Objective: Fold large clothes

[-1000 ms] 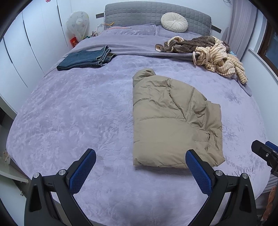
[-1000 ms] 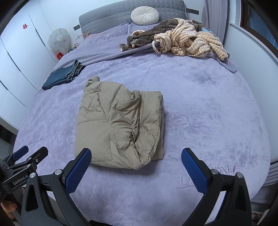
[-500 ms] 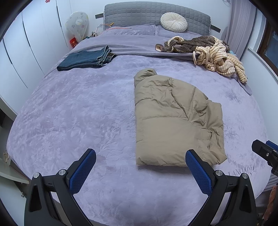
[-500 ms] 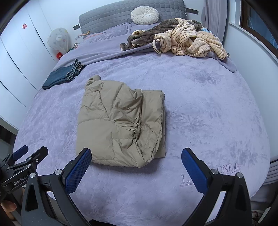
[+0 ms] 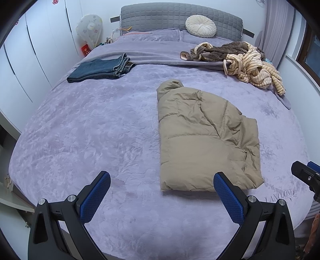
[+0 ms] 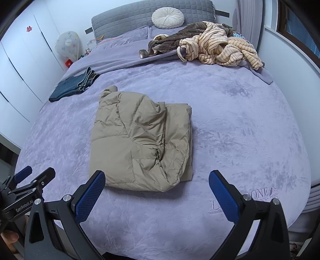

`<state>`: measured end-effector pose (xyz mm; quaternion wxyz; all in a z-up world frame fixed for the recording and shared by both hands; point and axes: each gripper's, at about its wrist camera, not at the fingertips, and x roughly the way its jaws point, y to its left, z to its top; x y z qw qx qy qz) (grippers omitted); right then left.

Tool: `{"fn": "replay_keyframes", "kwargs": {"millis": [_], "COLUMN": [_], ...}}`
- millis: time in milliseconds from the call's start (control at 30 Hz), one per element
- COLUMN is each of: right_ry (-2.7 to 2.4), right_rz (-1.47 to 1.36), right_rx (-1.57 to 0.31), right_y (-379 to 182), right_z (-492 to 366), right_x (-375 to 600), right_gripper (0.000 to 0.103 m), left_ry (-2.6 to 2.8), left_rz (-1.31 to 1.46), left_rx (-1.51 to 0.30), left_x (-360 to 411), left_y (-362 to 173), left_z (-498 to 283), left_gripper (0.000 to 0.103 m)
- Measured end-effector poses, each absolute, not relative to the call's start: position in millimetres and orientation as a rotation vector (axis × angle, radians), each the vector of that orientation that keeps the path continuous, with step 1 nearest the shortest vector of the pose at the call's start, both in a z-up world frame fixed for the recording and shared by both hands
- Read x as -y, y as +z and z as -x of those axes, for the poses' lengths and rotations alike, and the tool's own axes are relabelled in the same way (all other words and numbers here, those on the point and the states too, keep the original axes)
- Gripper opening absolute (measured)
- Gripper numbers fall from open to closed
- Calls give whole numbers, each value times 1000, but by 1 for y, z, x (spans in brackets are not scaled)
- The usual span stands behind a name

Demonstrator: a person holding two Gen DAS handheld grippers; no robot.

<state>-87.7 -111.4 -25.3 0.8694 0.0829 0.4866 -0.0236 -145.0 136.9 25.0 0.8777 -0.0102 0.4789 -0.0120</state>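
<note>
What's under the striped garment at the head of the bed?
The striped garment lies on a brown fleece garment and the folded-back grey blanket. A bit of blue shows behind; anything else beneath is covered.

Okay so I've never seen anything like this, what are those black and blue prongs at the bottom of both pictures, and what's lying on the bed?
Those prongs are hand-held grippers: a person carries one in each hand, and each has a wide-angle camera looking out along its two fingers. One picture comes from the left gripper, the other from the right gripper. Both are open and hold nothing.

On the purple bedspread lies a tan puffer jacket, already folded into a bundle. Farther back, on the left, are folded jeans; on the right, a loose heap of striped and brown clothes. A round cream cushion leans against the grey headboard.
</note>
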Motion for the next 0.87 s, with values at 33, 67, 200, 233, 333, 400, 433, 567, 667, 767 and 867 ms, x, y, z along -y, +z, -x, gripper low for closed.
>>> {"fn": "replay_keyframes", "kwargs": {"millis": [33,67,200,233,333,400,433,567,667,767,867], "right_ry": [-49,-49,-47,-47,-48,-47,-47,-46,-45,-45,-44], "right_rz": [-173,-173,-170,-170,-171,-171,-171,-171,-171,-171,-171], "right_rx": [-1018,-1019,-1019,-1019,-1019,-1020,-1020,-1021,-1023,-1025,-1025], "right_y": [-25,-25,-25,-24,-24,-25,-24,-25,-24,-24,-24], "right_z": [88,87,87,87,88,87,87,87,89,89,89], "right_x": [111,111,111,112,112,111,112,112,110,110,111], "right_gripper": [103,103,103,103,103,103,103,103,103,103,103], "left_ry": [-28,-28,-32,-30,-30,-29,-30,-30,-37,-38,-36], "left_rz": [19,18,17,17,16,17,17,17,18,11,13], "left_rx": [-998,-998,-1000,-999,-999,-999,-999,-995,-994,-990,-991], "left_x": [-140,-141,-143,-142,-141,-142,-142,-142,-144,-142,-141], "left_y": [25,25,25,25,25,25,25,25,25,26,26], "left_z": [143,143,142,143,142,142,142,141,138,136,135], "left_gripper": [103,103,103,103,103,103,103,103,103,103,103]}}
